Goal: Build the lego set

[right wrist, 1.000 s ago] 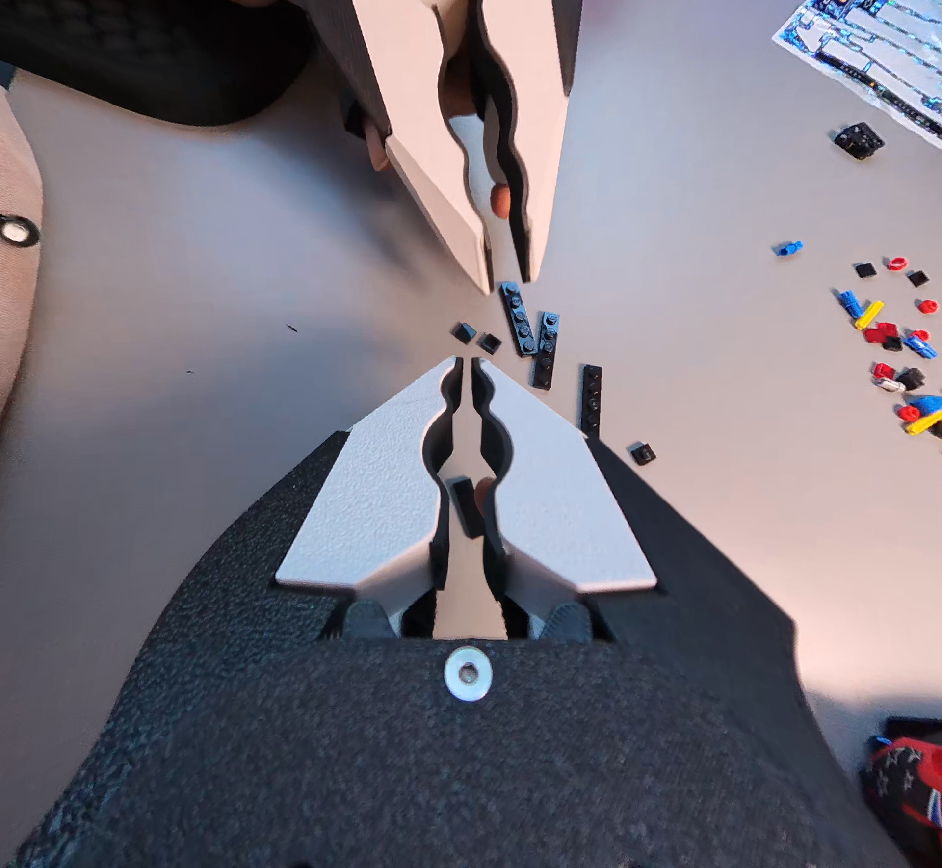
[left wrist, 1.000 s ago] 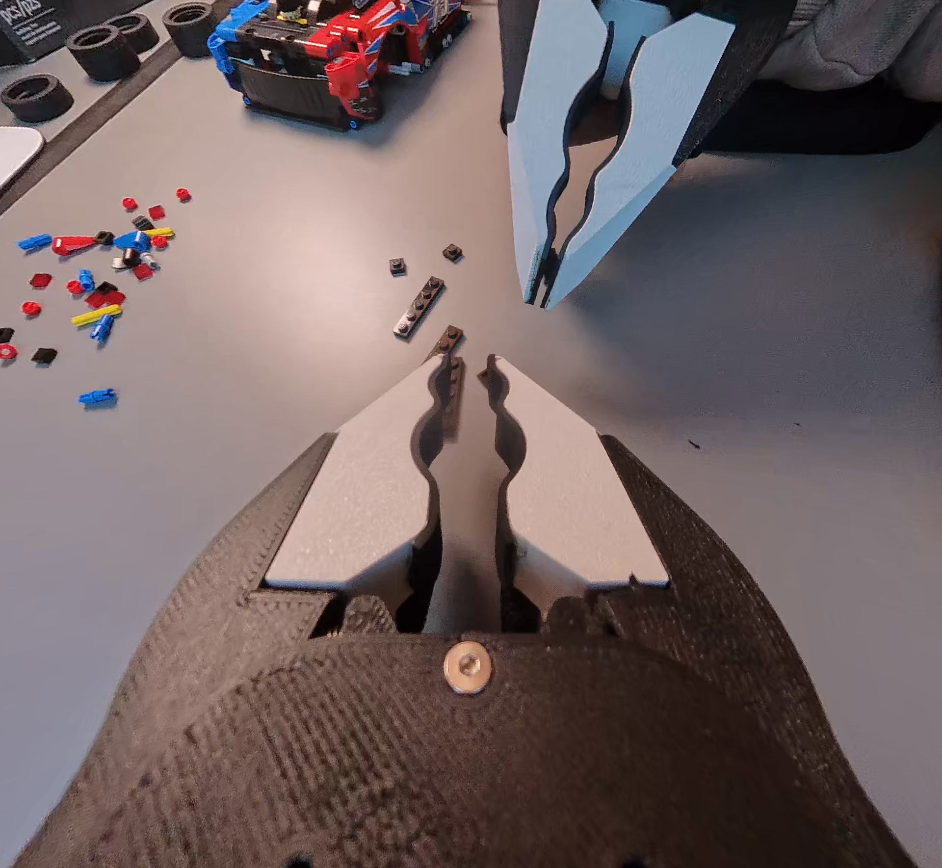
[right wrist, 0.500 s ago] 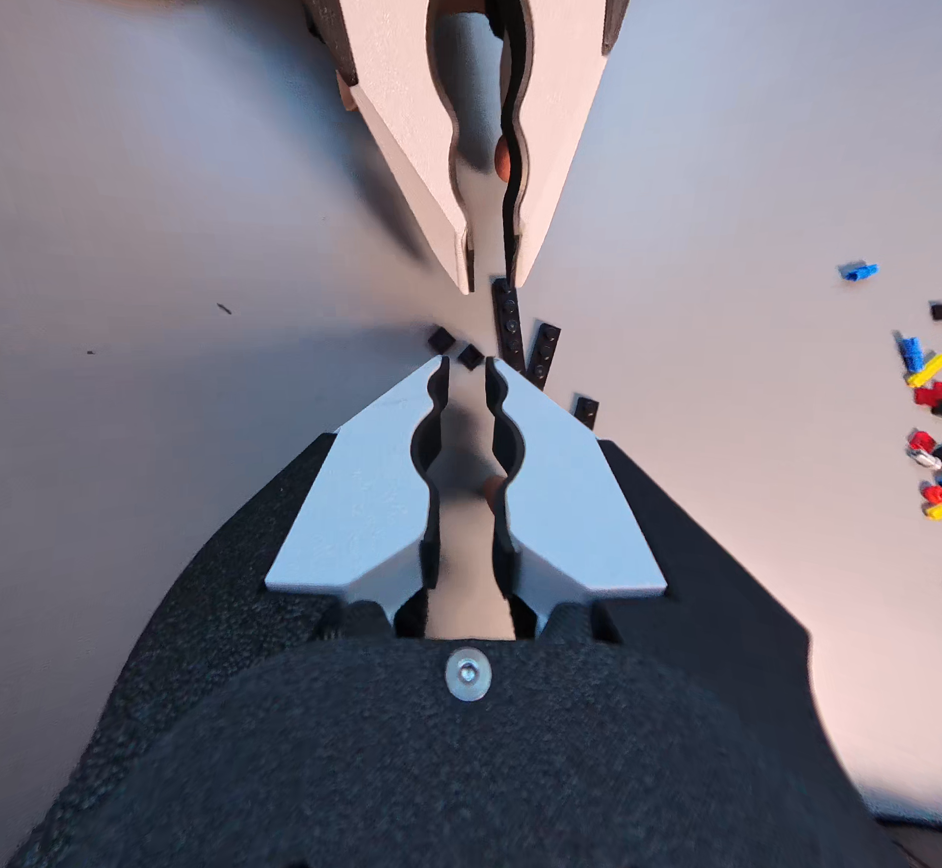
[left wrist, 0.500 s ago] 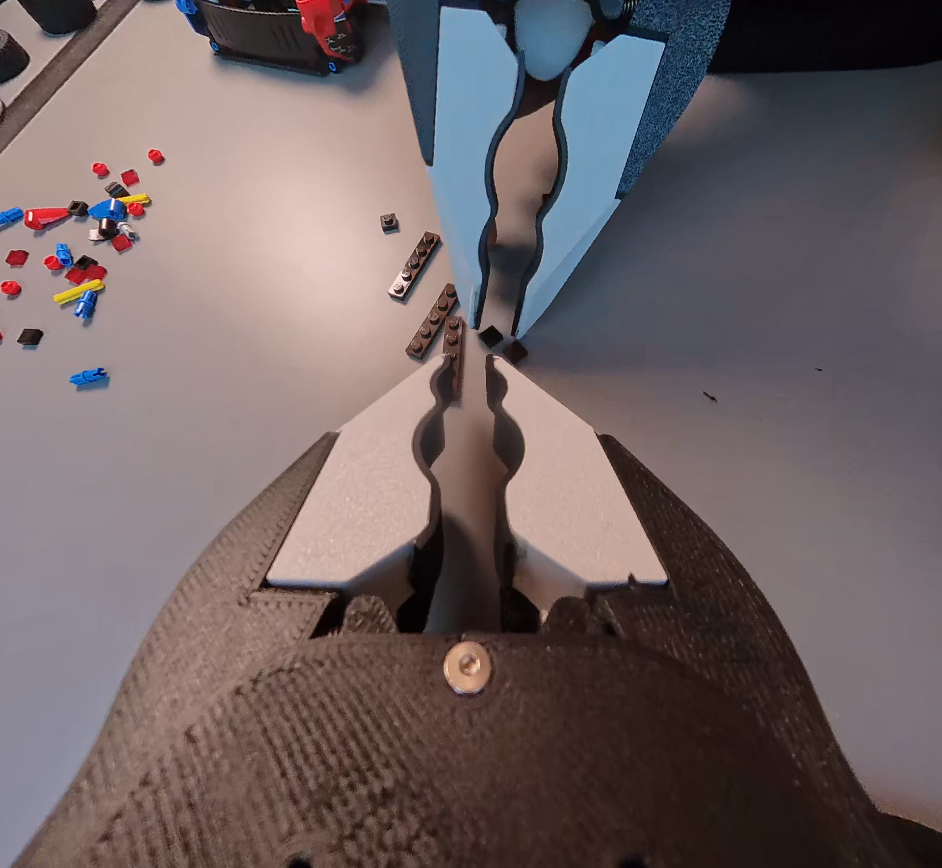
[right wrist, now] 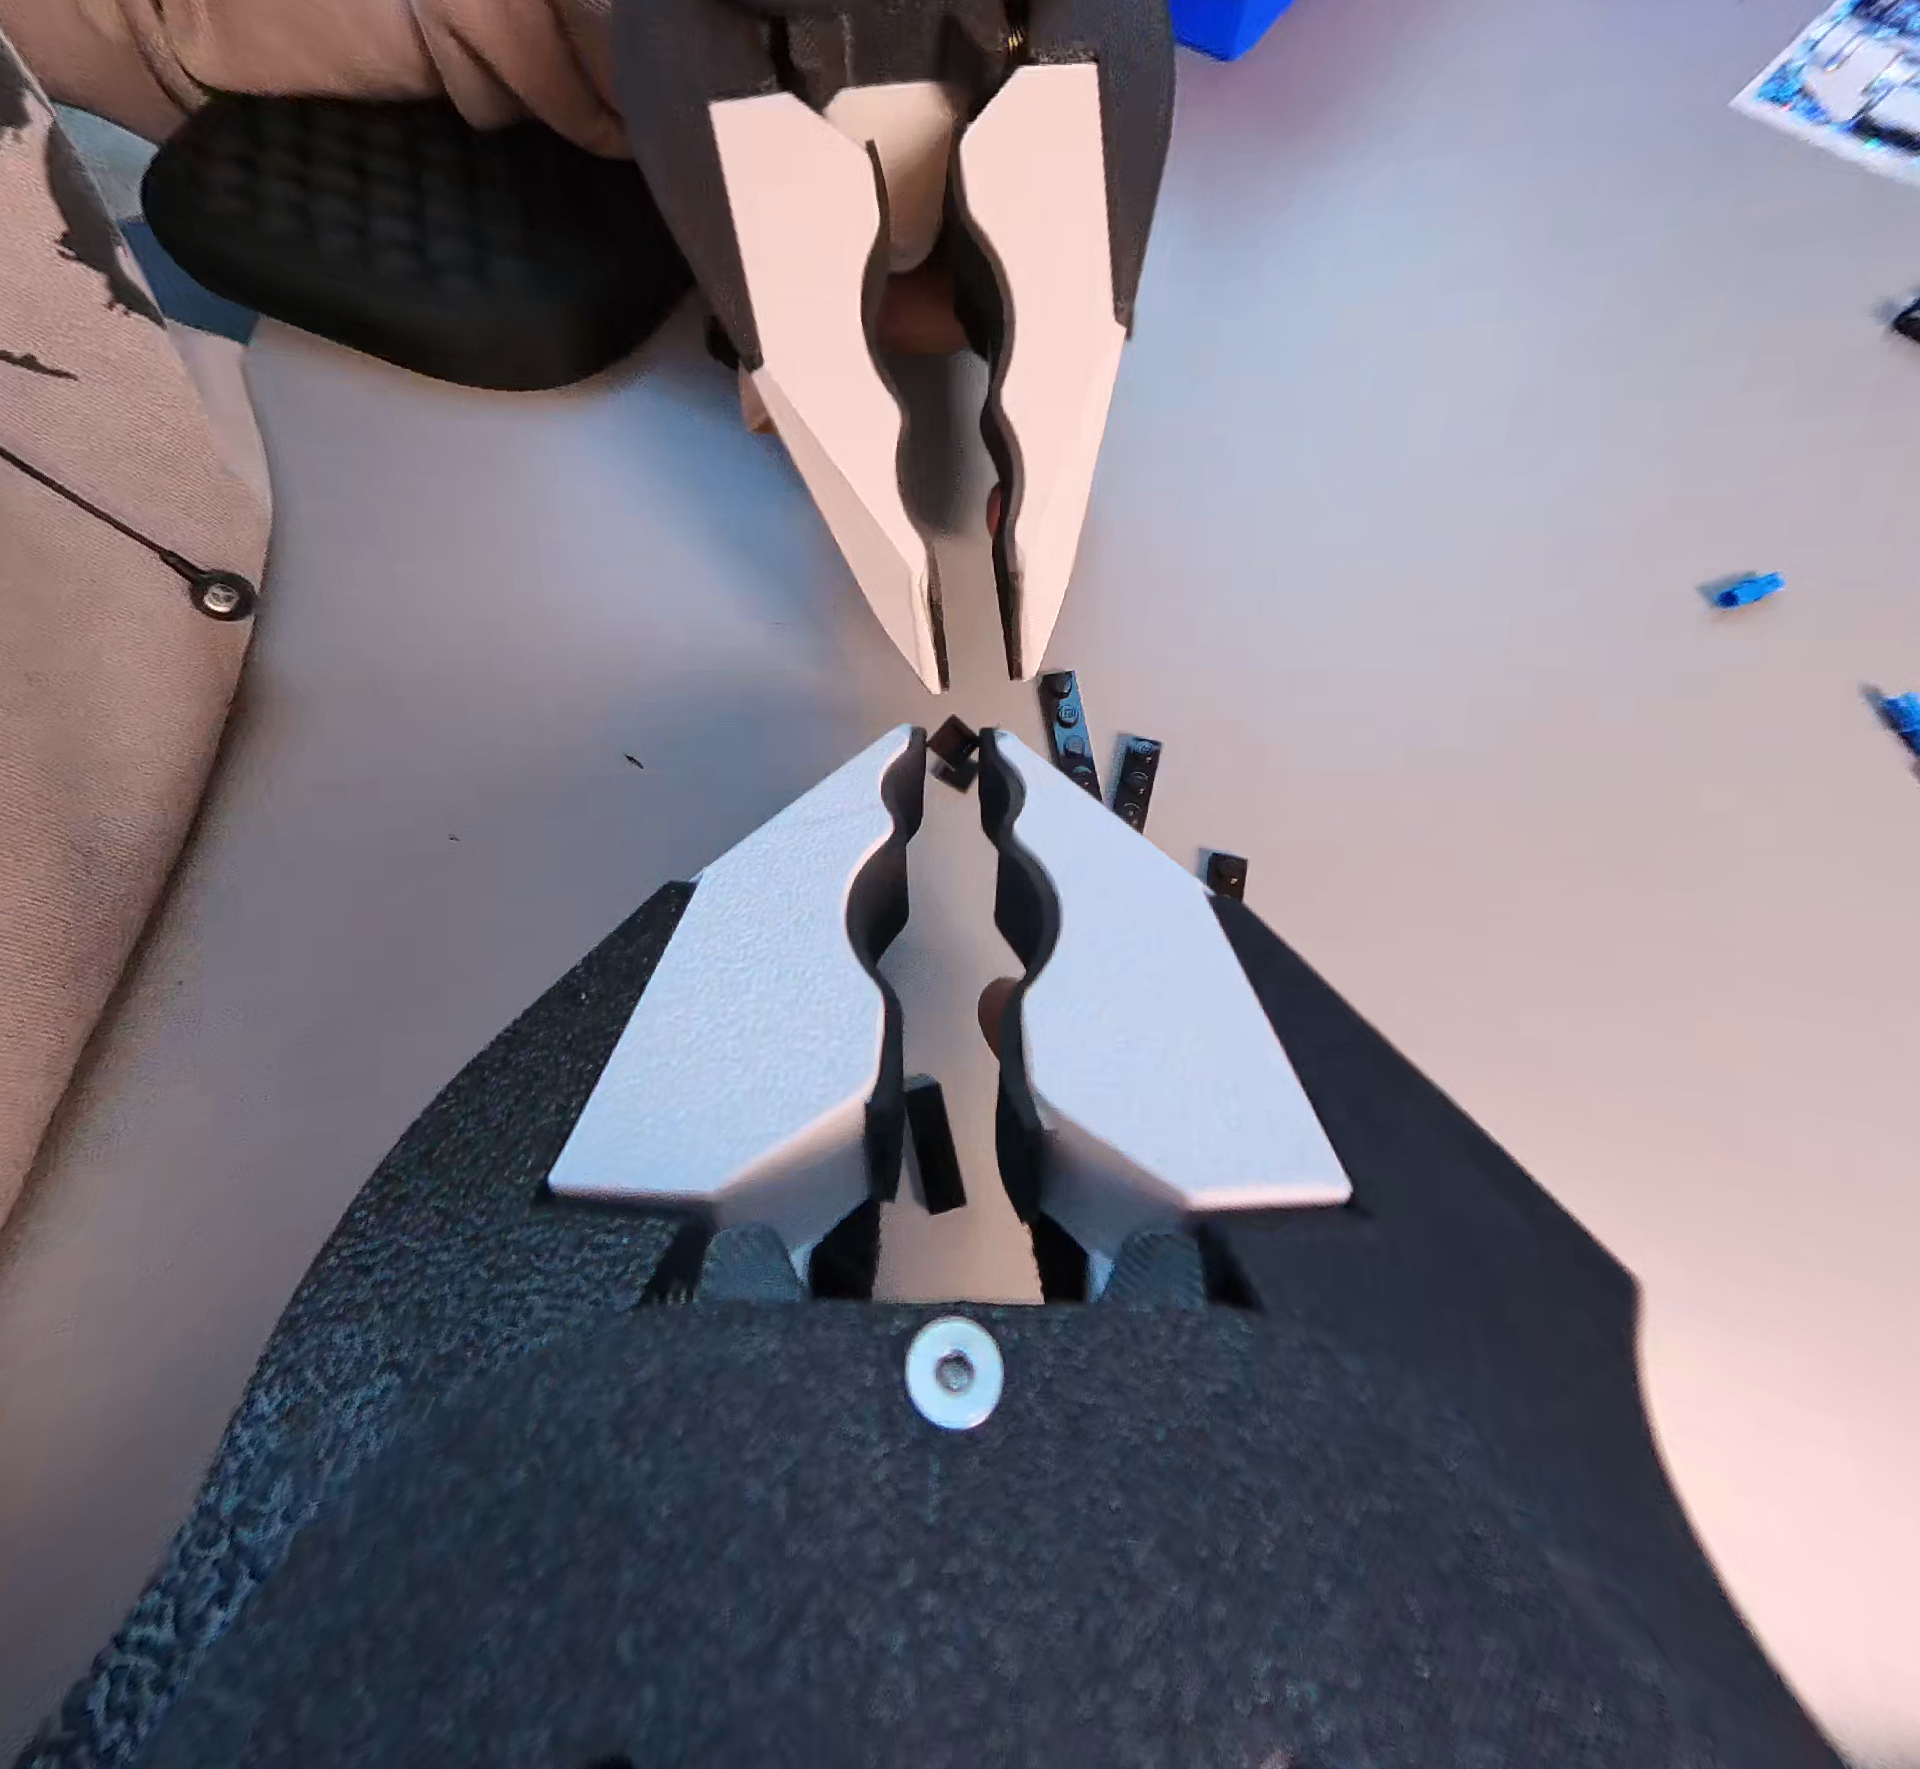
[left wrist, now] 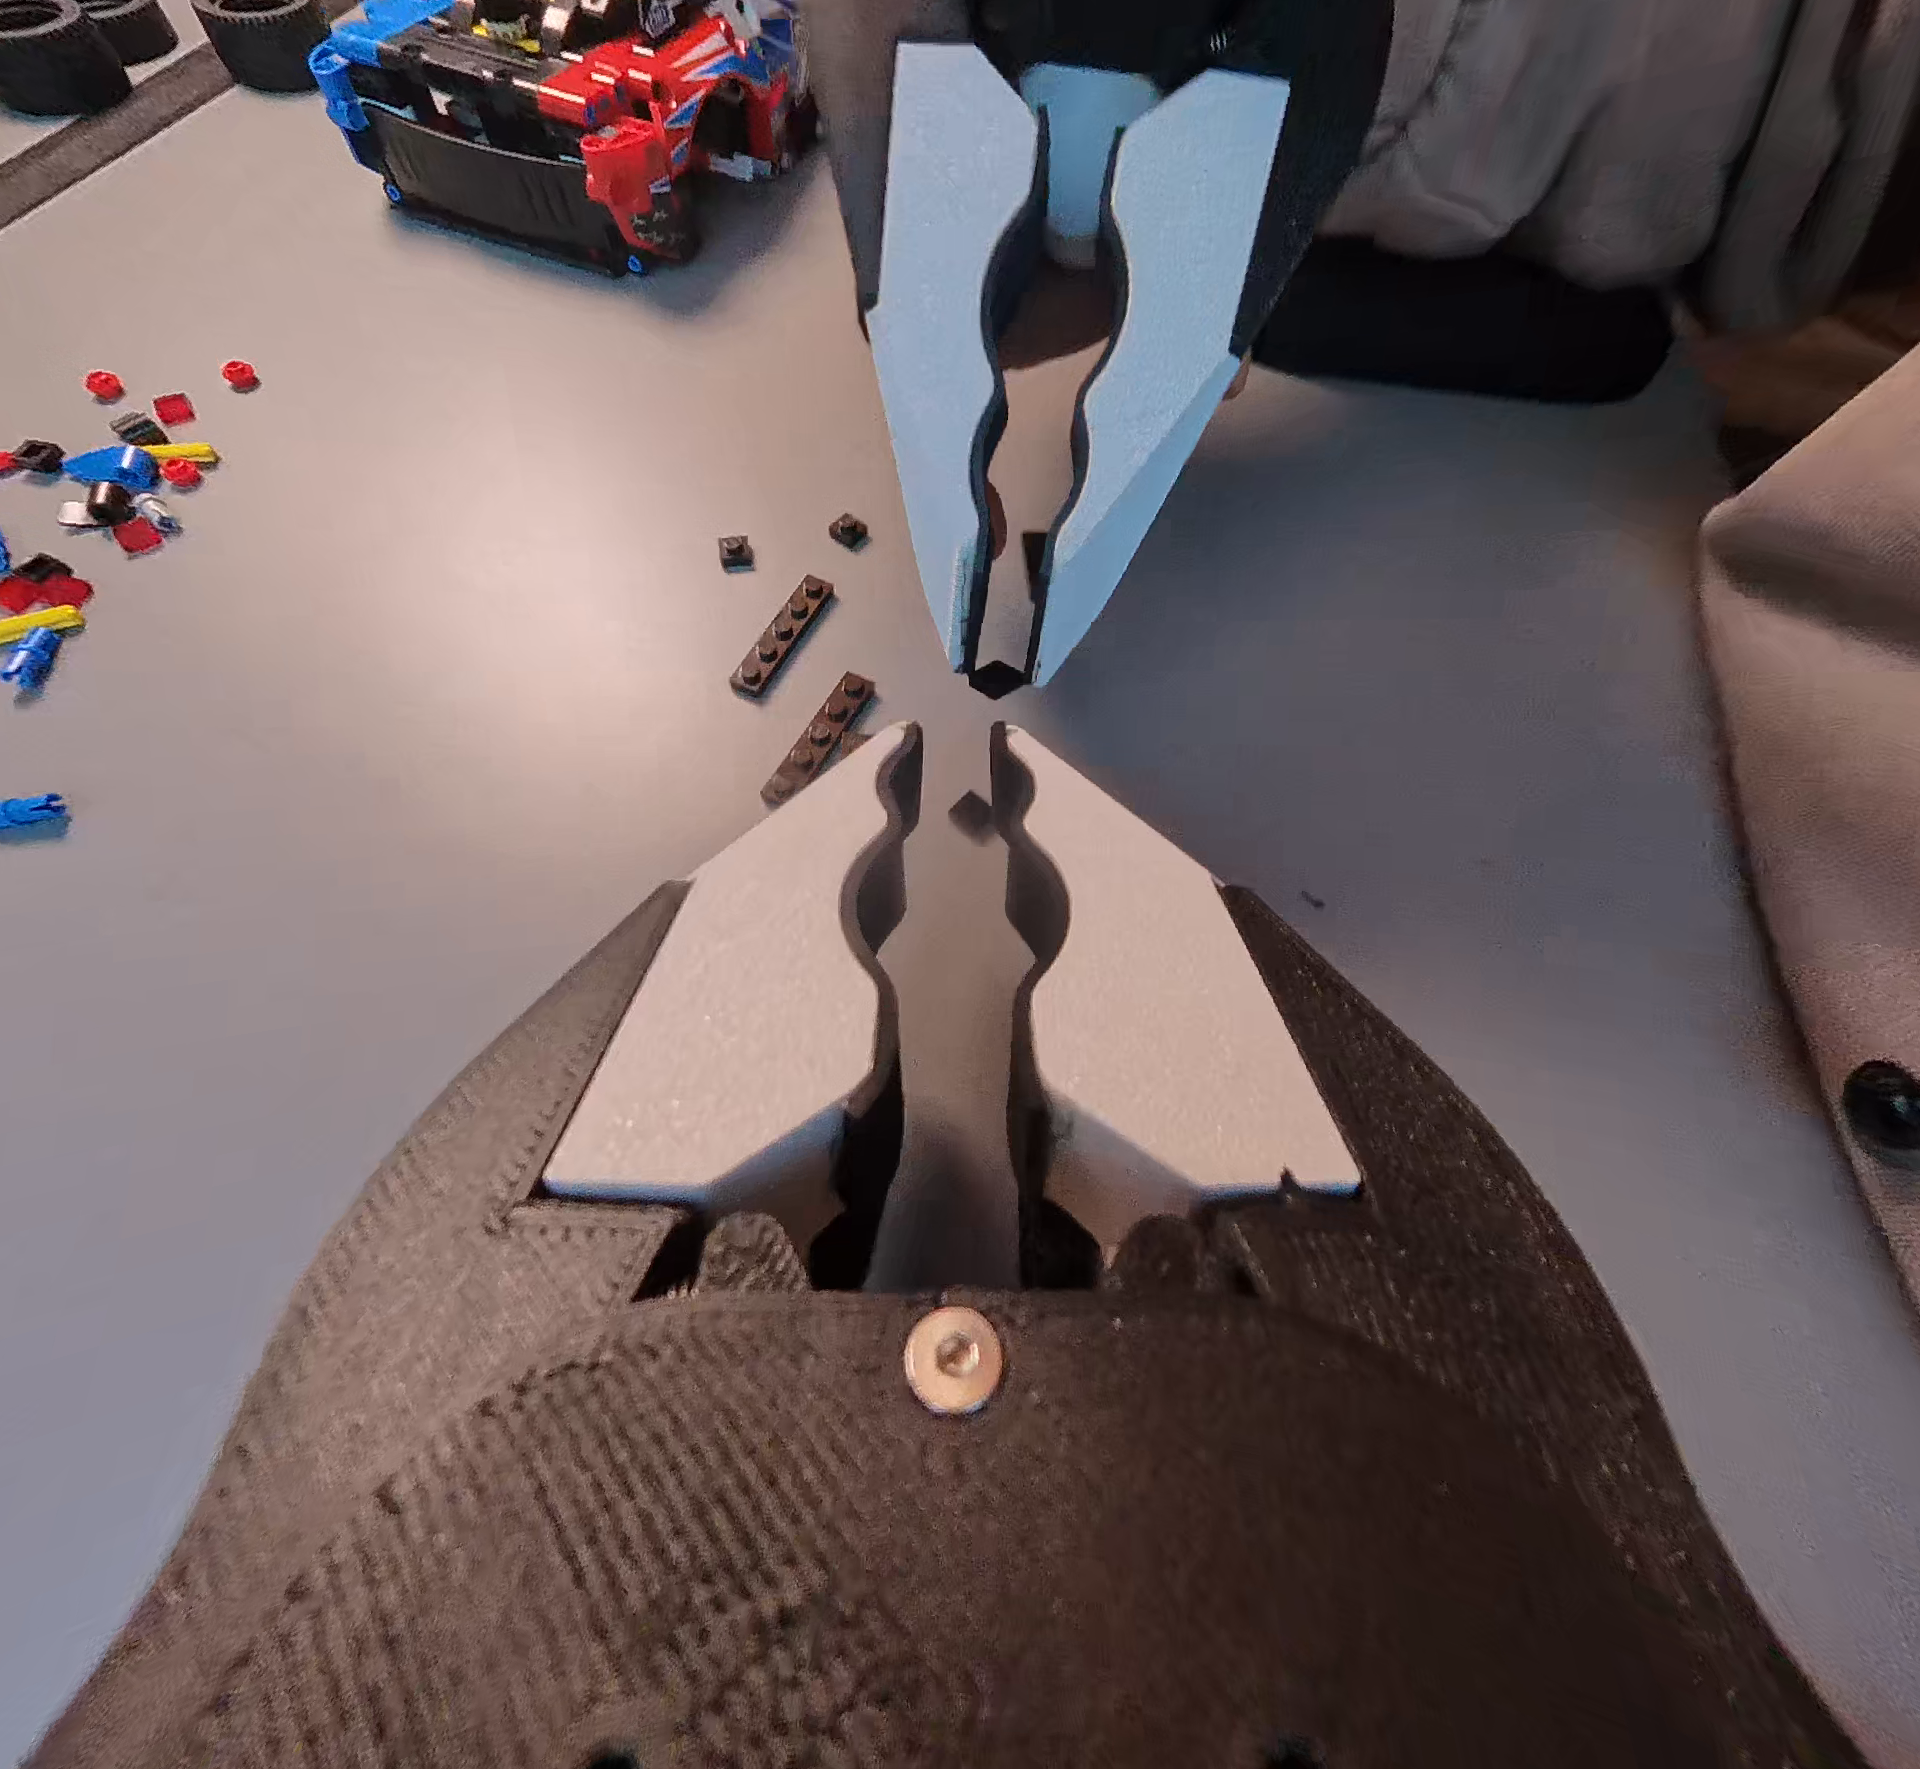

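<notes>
Right gripper (right wrist: 951, 743): jaws narrowed on a small black square piece (left wrist: 994, 677) pinched at the tips, just above the grey table (left wrist: 416, 784). Left gripper (left wrist: 954, 732): jaws narrowly parted, holding nothing; a second small black piece (left wrist: 971, 813) lies on the table between its fingers. Black studded strips (left wrist: 784, 633) lie just left of the tips. Partly built lego car (left wrist: 566, 72) sits far left; loose coloured pieces (left wrist: 94, 493) at left edge

We see a smooth, matt grey surface (left wrist: 416, 888), glossy plastic bricks (left wrist: 781, 630), and a shiny plastic car (left wrist: 582, 98). Our left tool (left wrist: 954, 732) has rough, ribbed black printed plastic, matt pale fingers (left wrist: 748, 992), and a shiny metal screw (left wrist: 953, 1358).
</notes>
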Demonstrator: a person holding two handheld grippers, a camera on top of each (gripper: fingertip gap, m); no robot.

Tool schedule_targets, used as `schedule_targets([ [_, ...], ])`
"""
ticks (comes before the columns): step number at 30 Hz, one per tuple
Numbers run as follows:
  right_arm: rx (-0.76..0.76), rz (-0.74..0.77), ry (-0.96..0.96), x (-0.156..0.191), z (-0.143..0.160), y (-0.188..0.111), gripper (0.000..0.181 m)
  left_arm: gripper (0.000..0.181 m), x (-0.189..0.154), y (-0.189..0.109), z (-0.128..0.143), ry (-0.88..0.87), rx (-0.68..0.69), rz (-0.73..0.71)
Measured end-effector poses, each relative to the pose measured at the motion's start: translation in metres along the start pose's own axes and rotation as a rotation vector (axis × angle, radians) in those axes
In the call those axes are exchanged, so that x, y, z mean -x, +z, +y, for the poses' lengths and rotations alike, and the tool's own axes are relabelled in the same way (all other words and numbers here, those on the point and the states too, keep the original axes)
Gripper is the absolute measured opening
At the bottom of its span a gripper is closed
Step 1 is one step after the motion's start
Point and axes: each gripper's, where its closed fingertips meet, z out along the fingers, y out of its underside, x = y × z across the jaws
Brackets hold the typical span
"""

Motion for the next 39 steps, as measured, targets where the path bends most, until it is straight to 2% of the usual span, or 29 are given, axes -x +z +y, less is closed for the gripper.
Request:
schedule_targets([
  [3, -0.007, 0.043, -0.032, 0.003, 0.001, -0.002, 0.007, 0.012, 0.000, -0.002, -0.011, -0.105, -0.068, 0.035],
  [6, -0.011, 0.058, -0.041, 0.007, 0.002, -0.002, 0.007, 0.014, -0.001, 0.000, -0.013, -0.134, -0.081, 0.044],
  [14, -0.048, 0.078, -0.071, 0.008, -0.004, -0.005, 0.000, 0.015, -0.004, 0.016, -0.001, -0.031, 0.026, -0.015],
  [22, 0.011, 0.121, -0.051, -0.005, 0.014, -0.018, 0.000, 0.015, 0.004, 0.015, 0.004, -0.011, 0.054, -0.066],
  [26, 0.094, 0.126, -0.056, -0.005, 0.033, -0.018, 0.003, 0.014, 0.008, 0.012, 0.007, -0.003, 0.068, -0.084],
  [33, 0.148, 0.135, -0.068, -0.005, 0.041, -0.009, 0.006, 0.014, 0.010, 0.007, 0.019, 0.054, 0.134, -0.090],
  [39, 0.147, 0.168, -0.010, -0.016, 0.052, -0.035, 0.019, 0.016, 0.016, 0.000, 0.025, 0.073, 0.159, -0.097],
])
